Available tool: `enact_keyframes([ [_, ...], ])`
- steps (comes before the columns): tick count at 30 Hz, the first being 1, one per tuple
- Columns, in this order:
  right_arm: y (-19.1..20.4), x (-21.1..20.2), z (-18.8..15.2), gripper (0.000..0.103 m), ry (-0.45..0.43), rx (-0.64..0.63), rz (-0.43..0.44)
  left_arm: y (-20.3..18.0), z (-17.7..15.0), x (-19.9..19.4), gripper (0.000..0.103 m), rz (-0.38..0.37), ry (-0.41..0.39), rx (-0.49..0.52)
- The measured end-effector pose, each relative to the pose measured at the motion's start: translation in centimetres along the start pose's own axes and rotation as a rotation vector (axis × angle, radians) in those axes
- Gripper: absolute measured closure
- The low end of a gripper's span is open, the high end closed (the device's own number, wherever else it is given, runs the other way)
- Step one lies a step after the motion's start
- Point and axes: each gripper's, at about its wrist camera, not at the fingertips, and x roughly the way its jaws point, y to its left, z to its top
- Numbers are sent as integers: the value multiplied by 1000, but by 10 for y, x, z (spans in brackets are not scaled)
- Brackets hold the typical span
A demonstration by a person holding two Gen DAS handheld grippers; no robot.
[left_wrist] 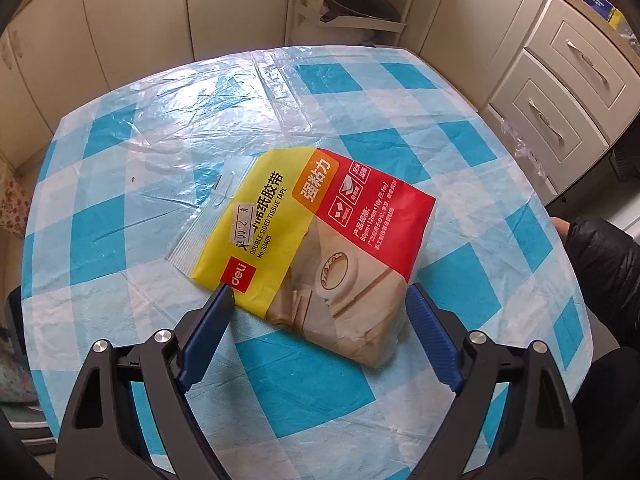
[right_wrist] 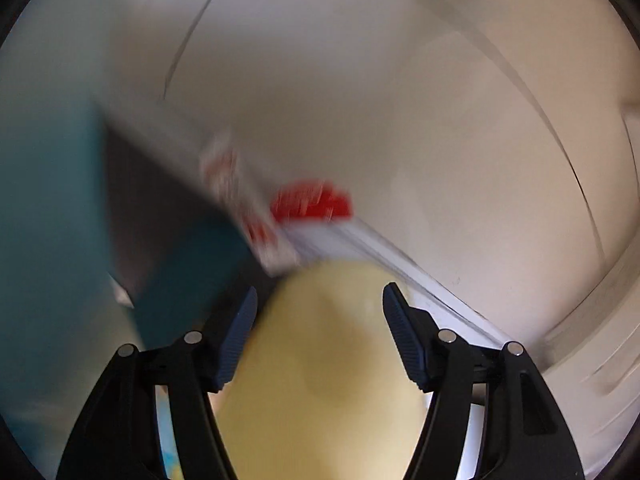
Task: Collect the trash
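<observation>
A yellow and red tape package [left_wrist: 320,220] lies flat on the blue-and-white checked tablecloth [left_wrist: 160,140]. My left gripper [left_wrist: 320,290] hangs open just above the package's near end, one blue finger on each side, not touching it. The right wrist view is blurred by motion. There my right gripper [right_wrist: 321,290] is shut on a pale yellow rounded object [right_wrist: 320,360] that fills the gap between its pads. It points down into a white bin [right_wrist: 400,100] holding a red and white wrapper [right_wrist: 312,202] and something teal [right_wrist: 52,220].
Cream cabinets and drawers [left_wrist: 560,92] stand beyond the table's right edge. An open shelf with a dark pan [left_wrist: 352,4] is behind the table. A person's dark sleeve [left_wrist: 608,264] shows at the right edge.
</observation>
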Motion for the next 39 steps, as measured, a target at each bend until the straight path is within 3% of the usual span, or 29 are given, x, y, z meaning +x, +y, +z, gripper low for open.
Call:
enact_keyframes([
  [3, 14, 13, 10, 39, 67, -82, -104, 1, 0, 0, 17, 2, -2, 6],
  [4, 21, 12, 15, 33, 43, -118, -113, 1, 0, 0, 17, 2, -1, 9],
  [8, 45, 12, 29, 25, -31, -230, -138, 2, 1, -1, 17, -10, -2, 12],
  [12, 67, 35, 42, 21, 20, -301, -154, 6, 1, -2, 17, -26, -2, 0],
  [19, 93, 62, 53, 19, 42, -336, -182, 8, -1, -4, 17, -25, -4, 2],
  [22, 94, 83, 54, 19, 78, -334, -245, 7, -2, -4, 17, -19, -4, 5],
  [26, 94, 99, 53, 19, 65, -320, -268, 7, -1, -4, 17, -22, -3, 3],
  [27, 95, 100, 54, 20, 50, -313, -257, 7, 0, -4, 17, -21, -3, 1],
  [32, 103, 103, 58, 56, 32, -300, -220, 9, -1, -6, 17, -3, -8, -5],
  [34, 108, 105, 59, 81, 31, -310, -212, 10, 0, -9, 17, 3, -15, -6],
  [36, 112, 106, 56, 95, 32, -320, -210, 10, -1, -12, 17, 8, -23, -9],
  [39, 114, 103, 52, 101, 30, -330, -180, 12, -2, -14, 17, 13, -28, -14],
])
